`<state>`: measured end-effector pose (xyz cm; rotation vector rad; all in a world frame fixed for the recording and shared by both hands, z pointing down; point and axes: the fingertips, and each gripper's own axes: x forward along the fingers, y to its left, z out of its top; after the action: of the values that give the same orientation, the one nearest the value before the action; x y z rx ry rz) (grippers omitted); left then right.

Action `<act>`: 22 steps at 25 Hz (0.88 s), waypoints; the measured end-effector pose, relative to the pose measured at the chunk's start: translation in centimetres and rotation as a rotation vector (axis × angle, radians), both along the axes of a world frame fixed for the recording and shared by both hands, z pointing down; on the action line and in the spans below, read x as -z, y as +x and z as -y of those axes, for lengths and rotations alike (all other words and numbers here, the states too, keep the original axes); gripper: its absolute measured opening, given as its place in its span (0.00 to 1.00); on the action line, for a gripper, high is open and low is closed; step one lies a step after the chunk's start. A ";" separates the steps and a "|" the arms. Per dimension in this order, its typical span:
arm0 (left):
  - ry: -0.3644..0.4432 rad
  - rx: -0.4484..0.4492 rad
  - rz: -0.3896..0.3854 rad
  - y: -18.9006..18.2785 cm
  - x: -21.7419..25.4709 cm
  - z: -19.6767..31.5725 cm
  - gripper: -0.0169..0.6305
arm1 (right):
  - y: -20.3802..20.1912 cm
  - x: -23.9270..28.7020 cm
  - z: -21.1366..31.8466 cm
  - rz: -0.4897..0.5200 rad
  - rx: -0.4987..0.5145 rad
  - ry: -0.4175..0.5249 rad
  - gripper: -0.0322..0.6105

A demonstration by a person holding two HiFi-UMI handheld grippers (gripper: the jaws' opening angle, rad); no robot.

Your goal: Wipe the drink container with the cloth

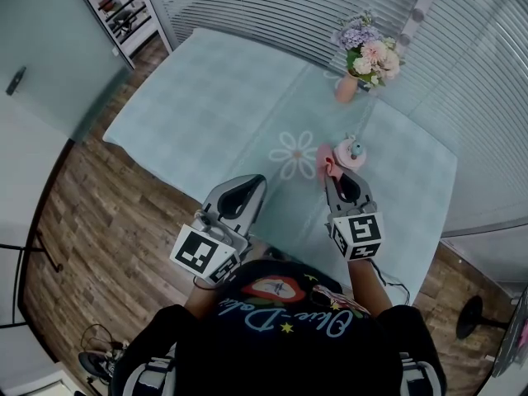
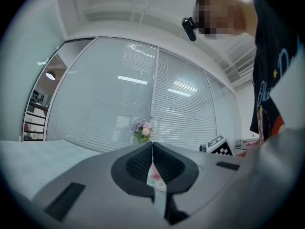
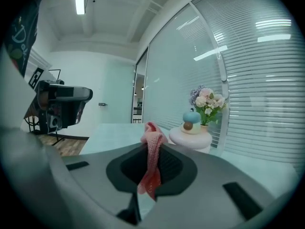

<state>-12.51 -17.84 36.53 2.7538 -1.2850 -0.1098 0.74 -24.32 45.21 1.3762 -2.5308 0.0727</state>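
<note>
Right gripper [image 3: 153, 152] jaws clenched on the pink cloth [image 3: 152, 144], which hangs through them just short of the drink container [image 1: 351, 153]. Container sits on the counter [image 1: 223, 106], near the flower vase [image 1: 367, 60]. Left gripper [image 2: 152, 146] jaws pressed together, nothing between them.

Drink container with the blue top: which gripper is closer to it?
Right. The right gripper, pinching the pink cloth, sits just in front of the drink container; the left gripper hangs farther off to its left.
</note>
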 end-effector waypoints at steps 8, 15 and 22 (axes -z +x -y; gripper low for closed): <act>-0.002 0.013 0.002 -0.6 -0.1 -0.3 0.03 | -0.1 -2.1 0.0 -0.051 -0.009 -0.037 0.09; -0.006 0.033 0.006 -1.4 -0.2 -0.3 0.03 | -0.4 -4.2 0.2 -0.102 -0.009 -0.079 0.09; -0.006 0.051 0.004 -2.2 -0.1 -0.4 0.03 | -0.6 -5.6 0.0 -0.125 -0.015 -0.117 0.09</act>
<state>-14.75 -17.46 36.65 2.7188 -1.3545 -0.1038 0.10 -24.33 50.86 1.3120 -2.3745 0.1314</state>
